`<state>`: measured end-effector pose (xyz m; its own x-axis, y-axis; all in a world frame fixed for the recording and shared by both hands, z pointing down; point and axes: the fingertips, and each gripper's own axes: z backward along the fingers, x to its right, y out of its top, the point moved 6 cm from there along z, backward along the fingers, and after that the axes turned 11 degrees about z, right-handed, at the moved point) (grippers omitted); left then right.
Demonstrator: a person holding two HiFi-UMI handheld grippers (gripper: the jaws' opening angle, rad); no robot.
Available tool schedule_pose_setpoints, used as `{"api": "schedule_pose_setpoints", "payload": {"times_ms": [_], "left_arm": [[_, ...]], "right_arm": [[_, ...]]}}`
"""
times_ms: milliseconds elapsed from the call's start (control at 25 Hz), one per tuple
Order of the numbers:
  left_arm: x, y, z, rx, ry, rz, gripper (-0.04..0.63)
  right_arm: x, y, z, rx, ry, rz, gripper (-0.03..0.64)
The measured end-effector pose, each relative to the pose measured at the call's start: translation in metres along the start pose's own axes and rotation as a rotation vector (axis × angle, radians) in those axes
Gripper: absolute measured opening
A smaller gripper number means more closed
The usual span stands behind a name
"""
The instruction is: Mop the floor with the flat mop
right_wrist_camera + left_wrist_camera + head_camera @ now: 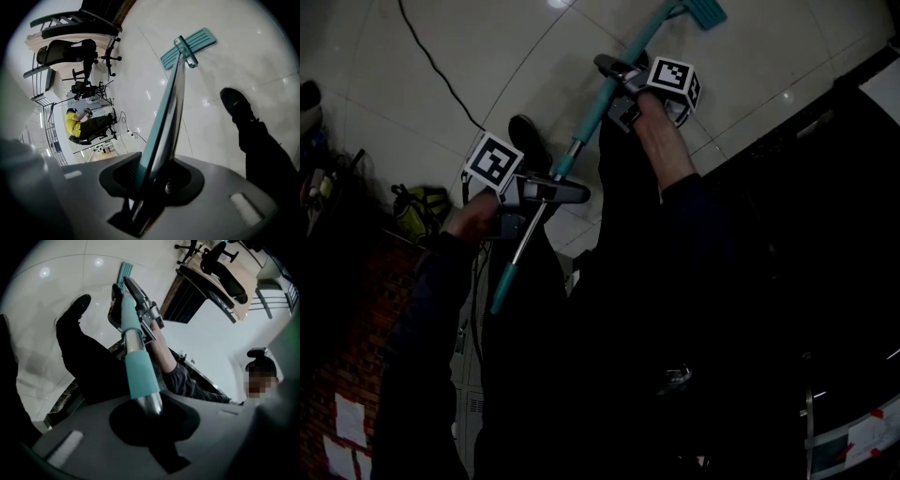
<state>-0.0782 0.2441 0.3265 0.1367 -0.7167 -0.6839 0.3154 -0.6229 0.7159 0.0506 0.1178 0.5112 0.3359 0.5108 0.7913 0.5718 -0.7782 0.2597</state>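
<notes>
The flat mop has a teal and silver handle [581, 131] that runs from lower left up to the teal flat mop head [705, 11] on the white tiled floor [487, 56]. My left gripper [567, 192] is shut on the handle low down, near its teal end grip [139, 376]. My right gripper [614, 80] is shut on the handle higher up. In the right gripper view the handle [166, 112] leads out to the mop head [188, 47], flat on the tiles. In the left gripper view the right gripper [140, 303] grips the pole further along.
My black shoe [525, 139] and dark trouser leg stand on the tiles beside the handle. A black cable [431, 66] crosses the floor at the left. Office chairs [84, 51] and a seated person in yellow [79, 124] are far off. Dark furniture [825, 187] fills the right.
</notes>
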Motion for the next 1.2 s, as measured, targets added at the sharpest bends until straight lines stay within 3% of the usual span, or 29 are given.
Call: {"api": "schedule_pose_setpoints", "payload": {"times_ms": [280, 400, 520, 760, 920, 1040, 1200], "left_arm": [[0.071, 0.118, -0.088, -0.010, 0.045, -0.063, 0.041], [0.105, 0.182, -0.140, -0.013, 0.043, -0.046, 0.041], [0.113, 0.211, -0.161, -0.031, 0.063, -0.051, 0.032], [0.104, 0.211, -0.161, -0.078, 0.120, -0.095, 0.025], [0.111, 0.209, -0.163, -0.077, 0.075, -0.091, 0.026], [0.104, 0.151, -0.144, -0.099, -0.025, -0.079, 0.025], [0.064, 0.063, -0.095, -0.073, -0.008, -0.047, 0.015]], "right_arm": [[0.002, 0.158, 0.059, 0.065, 0.000, 0.001, 0.138], [0.013, 0.243, 0.087, 0.086, -0.013, 0.002, 0.135], [0.019, 0.281, 0.099, 0.099, -0.031, 0.032, 0.133], [0.016, 0.280, 0.096, 0.101, -0.038, 0.072, 0.133], [0.015, 0.279, 0.097, 0.100, -0.012, 0.058, 0.137], [-0.002, 0.221, 0.094, 0.095, -0.005, 0.068, 0.136], [-0.019, 0.120, 0.083, 0.082, 0.010, 0.082, 0.135]]}}
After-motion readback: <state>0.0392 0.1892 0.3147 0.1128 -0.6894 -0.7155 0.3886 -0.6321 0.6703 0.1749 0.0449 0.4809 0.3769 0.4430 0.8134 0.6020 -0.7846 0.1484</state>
